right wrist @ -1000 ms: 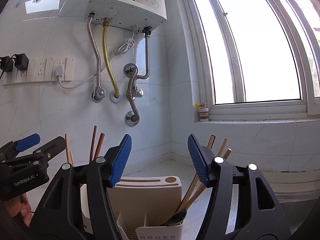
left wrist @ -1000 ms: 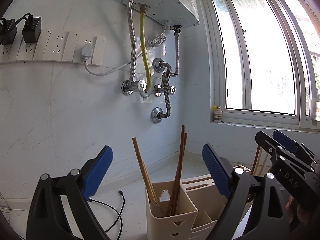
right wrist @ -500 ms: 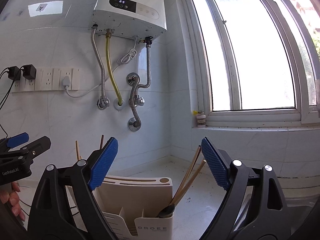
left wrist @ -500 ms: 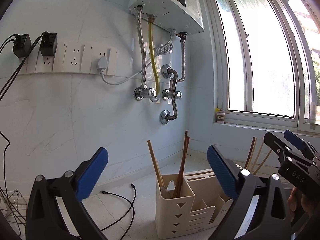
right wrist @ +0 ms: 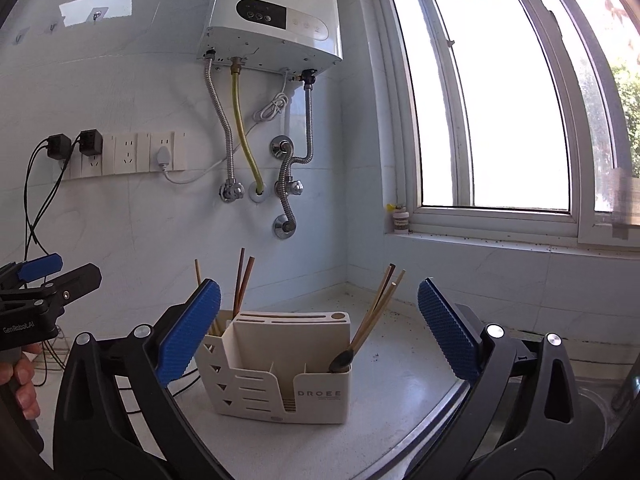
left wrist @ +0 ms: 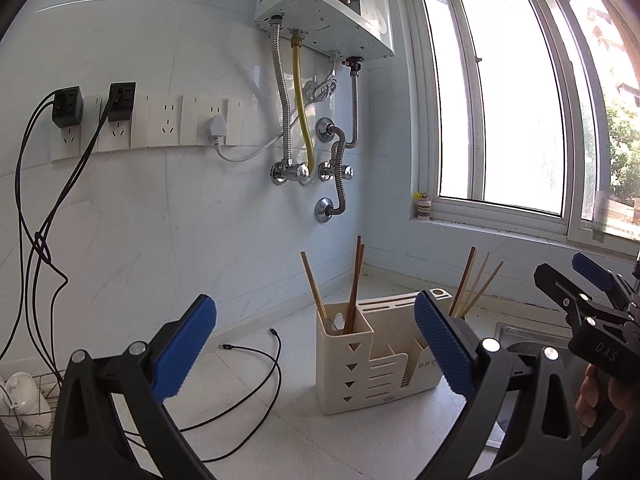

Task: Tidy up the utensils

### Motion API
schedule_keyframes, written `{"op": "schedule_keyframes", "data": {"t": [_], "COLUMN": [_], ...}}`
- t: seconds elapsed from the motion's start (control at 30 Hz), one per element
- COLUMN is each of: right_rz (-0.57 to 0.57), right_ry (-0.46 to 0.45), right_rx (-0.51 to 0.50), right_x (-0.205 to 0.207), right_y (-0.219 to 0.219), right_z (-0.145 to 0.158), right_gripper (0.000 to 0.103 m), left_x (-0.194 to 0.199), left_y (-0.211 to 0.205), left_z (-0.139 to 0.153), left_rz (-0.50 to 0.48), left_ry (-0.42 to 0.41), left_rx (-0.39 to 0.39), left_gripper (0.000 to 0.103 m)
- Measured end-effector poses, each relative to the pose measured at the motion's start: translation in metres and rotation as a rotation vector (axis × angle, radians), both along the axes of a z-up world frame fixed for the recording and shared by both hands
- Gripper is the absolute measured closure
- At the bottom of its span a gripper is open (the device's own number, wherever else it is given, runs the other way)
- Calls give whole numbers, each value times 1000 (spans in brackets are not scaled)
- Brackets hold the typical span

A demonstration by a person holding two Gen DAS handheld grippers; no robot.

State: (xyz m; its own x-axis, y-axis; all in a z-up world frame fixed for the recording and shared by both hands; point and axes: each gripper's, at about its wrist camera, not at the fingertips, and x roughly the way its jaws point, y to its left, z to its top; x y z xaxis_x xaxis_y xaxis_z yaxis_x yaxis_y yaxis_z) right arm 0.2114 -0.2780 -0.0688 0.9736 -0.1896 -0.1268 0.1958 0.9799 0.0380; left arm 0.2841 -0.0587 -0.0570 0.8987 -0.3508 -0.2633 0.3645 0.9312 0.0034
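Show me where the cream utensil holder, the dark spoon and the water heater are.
utensil holder (right wrist: 316,396), right wrist view, front wall by the lettering.
dark spoon (right wrist: 341,360), right wrist view, its bowl in the right compartment.
water heater (right wrist: 276,36), right wrist view, white front casing.

Pale tiled wall (sunlit window)

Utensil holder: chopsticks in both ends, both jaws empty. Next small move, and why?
Probably lift both grippers clear and stop. The utensil holder stands upright with chopsticks in its left compartment and chopsticks plus a dark spoon in its right. The left gripper is open and empty; the right gripper's jaws are opening, nothing between them. No loose utensil shows.
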Motion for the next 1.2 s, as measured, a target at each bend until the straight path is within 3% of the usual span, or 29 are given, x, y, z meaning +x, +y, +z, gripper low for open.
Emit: {"op": "schedule_keyframes", "data": {"t": [0.17, 0.47, 0.6, 0.8, 1.2], "right_rz": [19, 85, 69, 81, 114], "right_ry": [69, 277, 358, 447, 527], "right_rx": [-16, 21, 35, 64, 36], "right_x": [-32, -71, -82, -98, -128], "right_y": [19, 33, 28, 16, -2], "right_z": [22, 48, 51, 53, 70], "right_gripper": [8, 8, 8, 8, 8], "left_x": [-31, -62, -79, -112, -161], "left_y": [17, 28, 19, 6, -11], "left_z": [15, 30, 40, 57, 80], "left_rz": [-12, -39, -10, 0, 49], "left_ry": [53, 206, 207, 234, 275], "left_rx": [-1, -1, 77, 132, 108], "left_gripper": [5, 5, 5, 5, 5]}}
